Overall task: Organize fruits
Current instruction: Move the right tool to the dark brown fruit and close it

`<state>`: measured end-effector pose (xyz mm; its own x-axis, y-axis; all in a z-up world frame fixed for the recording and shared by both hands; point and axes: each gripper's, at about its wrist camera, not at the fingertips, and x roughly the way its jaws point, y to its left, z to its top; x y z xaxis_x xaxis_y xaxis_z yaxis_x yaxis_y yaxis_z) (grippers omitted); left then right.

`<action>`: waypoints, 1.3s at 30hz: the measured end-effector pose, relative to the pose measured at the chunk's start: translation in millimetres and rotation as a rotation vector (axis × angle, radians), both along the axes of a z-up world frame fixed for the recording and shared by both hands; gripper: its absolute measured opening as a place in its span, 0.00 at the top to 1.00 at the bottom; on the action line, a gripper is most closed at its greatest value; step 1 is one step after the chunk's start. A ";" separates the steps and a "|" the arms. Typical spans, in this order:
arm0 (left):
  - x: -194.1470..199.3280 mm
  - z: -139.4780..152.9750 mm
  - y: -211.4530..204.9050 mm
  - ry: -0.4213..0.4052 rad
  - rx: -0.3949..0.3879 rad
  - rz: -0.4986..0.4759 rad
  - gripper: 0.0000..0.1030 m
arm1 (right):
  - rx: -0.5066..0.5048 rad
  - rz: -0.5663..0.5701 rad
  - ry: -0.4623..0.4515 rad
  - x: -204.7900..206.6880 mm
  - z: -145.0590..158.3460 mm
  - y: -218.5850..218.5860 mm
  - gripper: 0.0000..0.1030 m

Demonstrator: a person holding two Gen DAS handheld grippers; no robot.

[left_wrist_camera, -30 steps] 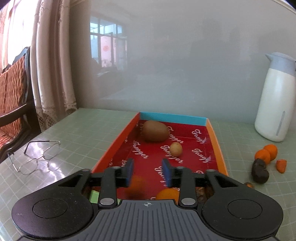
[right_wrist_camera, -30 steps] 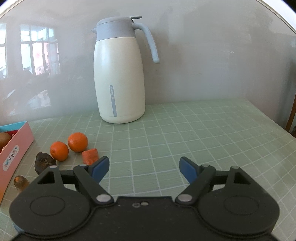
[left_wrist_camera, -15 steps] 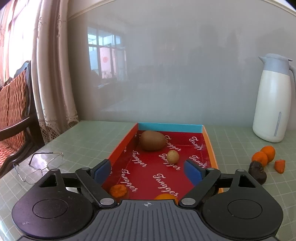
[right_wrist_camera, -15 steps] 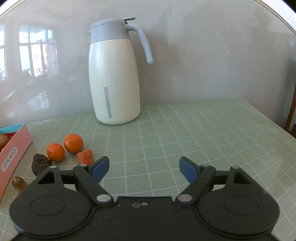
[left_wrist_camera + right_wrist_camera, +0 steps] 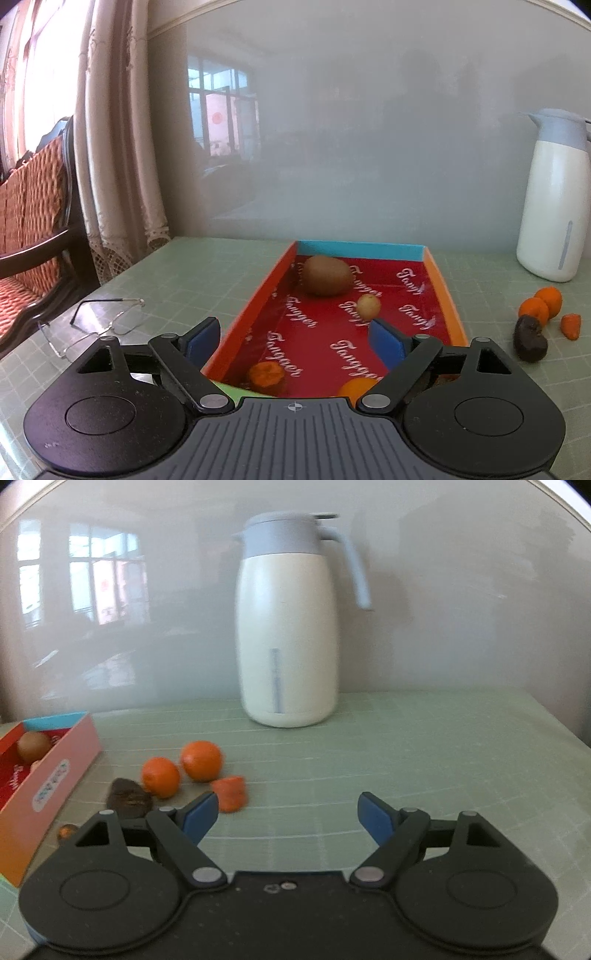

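Left gripper [image 5: 293, 338] jaws just opened wide, empty; small orange fruit [image 5: 265, 373] released into box [image 5: 448, 299]; right gripper [image 5: 286, 814] jaws wide, empty.

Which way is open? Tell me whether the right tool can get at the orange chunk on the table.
Probably yes. The right tool is open, and the orange chunk lies just ahead by its left finger, with nothing between; the two oranges sit behind it.

I'm looking into a home's living or dining room: lace-edged curtains [image 5: 122, 147] at upper left, a cushioned wooden chair [image 5: 33, 221] at left, eyeglasses [image 5: 96, 325] and a thermos jug [image 5: 288, 627] on the green-gridded surface [image 5: 443, 757].
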<state>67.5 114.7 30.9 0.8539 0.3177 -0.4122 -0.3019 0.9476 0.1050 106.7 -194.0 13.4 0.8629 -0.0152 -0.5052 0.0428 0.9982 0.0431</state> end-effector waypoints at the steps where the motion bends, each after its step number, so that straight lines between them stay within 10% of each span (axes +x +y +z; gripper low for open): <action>1: -1.2 -0.3 2.6 0.001 0.002 0.003 0.15 | 0.000 0.011 0.000 1.1 -0.3 5.6 0.21; 34: -24.2 -8.0 75.3 0.001 -0.006 0.095 0.15 | 0.124 0.137 0.102 54.0 -30.6 89.5 0.28; 39: -24.6 -7.9 73.4 0.000 -0.002 0.093 0.15 | 0.108 0.172 0.109 53.7 -30.3 95.5 0.54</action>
